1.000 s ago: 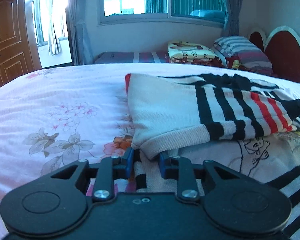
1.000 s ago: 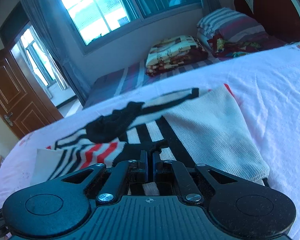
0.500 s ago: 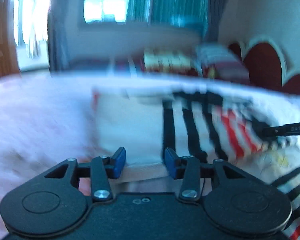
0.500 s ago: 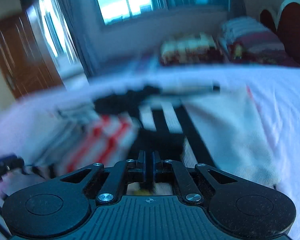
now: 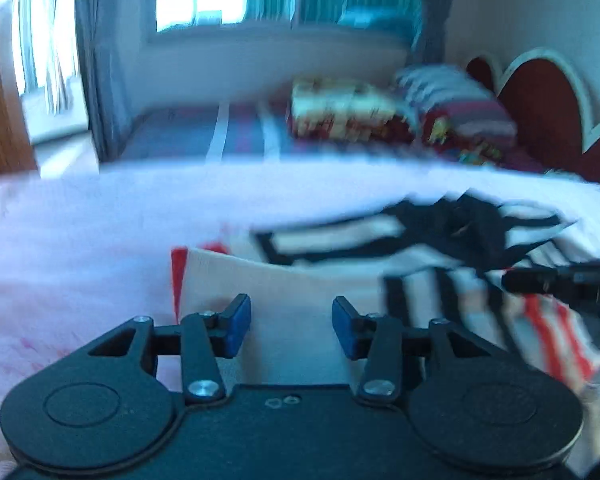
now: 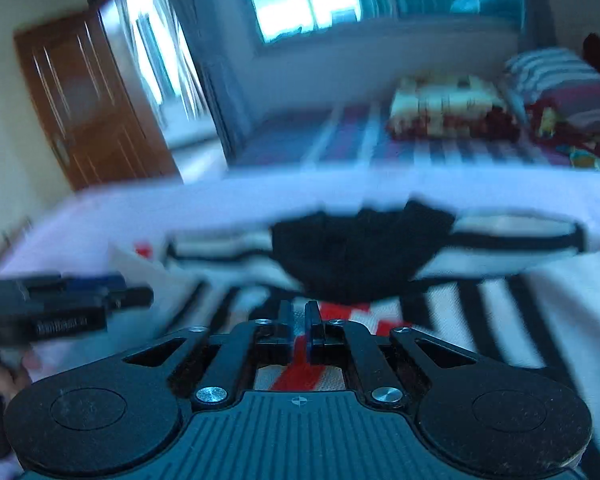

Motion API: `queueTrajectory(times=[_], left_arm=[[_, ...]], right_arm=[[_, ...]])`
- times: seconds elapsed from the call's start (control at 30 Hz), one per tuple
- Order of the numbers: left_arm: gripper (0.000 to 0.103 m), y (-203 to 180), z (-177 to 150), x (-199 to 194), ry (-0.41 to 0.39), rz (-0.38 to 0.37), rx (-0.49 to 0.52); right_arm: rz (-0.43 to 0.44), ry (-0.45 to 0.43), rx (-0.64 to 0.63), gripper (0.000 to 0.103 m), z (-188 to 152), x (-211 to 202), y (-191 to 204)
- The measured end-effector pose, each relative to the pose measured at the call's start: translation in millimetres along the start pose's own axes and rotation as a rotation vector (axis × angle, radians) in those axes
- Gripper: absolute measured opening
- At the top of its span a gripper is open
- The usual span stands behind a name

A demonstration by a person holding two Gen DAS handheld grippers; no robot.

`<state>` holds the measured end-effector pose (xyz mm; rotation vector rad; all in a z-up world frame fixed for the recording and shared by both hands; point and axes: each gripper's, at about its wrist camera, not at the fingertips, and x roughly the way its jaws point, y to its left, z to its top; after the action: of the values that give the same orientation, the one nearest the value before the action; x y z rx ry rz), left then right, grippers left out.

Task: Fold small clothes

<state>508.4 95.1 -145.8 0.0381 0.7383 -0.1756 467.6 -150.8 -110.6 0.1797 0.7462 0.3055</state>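
Observation:
A cream knitted sweater point(image 5: 300, 280) with black and red stripes lies on the pink floral bedsheet point(image 5: 80, 248). My left gripper point(image 5: 291, 322) hovers over its plain cream part. Its blue pads are apart and still opening, with nothing pressed between them. My right gripper point(image 6: 299, 316) is shut, and a red-striped fold of the sweater point(image 6: 560, 300) appears pinched at its tips, just short of the black collar point(image 6: 356, 248). The right gripper point(image 5: 508, 280) also reaches in from the right edge of the left wrist view. The left gripper point(image 6: 132, 296) shows at the left of the right wrist view. Both views are blurred.
Beyond the bed stands a second bed with a folded patterned blanket point(image 5: 340, 104) and striped pillows point(image 5: 456, 100). A red headboard point(image 5: 540, 108) rises at the right. A wooden door point(image 6: 84, 100) and curtained windows stand at the far left.
The left gripper let go of the sweater's ribbed edge, opened and moved right over the cream part. The right gripper, still shut, swung left toward the collar and the red stripes.

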Motion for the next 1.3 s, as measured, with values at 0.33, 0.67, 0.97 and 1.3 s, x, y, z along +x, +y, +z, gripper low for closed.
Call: queueTrajectory(times=[0.33, 0.67, 0.97, 1.3], left_arm=[[0.059, 36, 11, 14, -0.036, 0.008, -0.078], [0.058, -13, -7, -43, -0.11, -0.067, -0.026], [0.057, -35, -46, -40, -0.056, -0.018, 0.059], [0.056, -55, -49, -48, -0.037, 0.059, 0.08]], right_arm=[[0.063, -0.009, 0.001, 0.004, 21, 30, 23], [0.054, -0.042, 0.002, 0.004, -1, 7, 26], [-0.129, -0.054, 0.056, 0.0, -39, -54, -51], [-0.148, -0.037, 0.079, 0.0, -35, -73, -76]])
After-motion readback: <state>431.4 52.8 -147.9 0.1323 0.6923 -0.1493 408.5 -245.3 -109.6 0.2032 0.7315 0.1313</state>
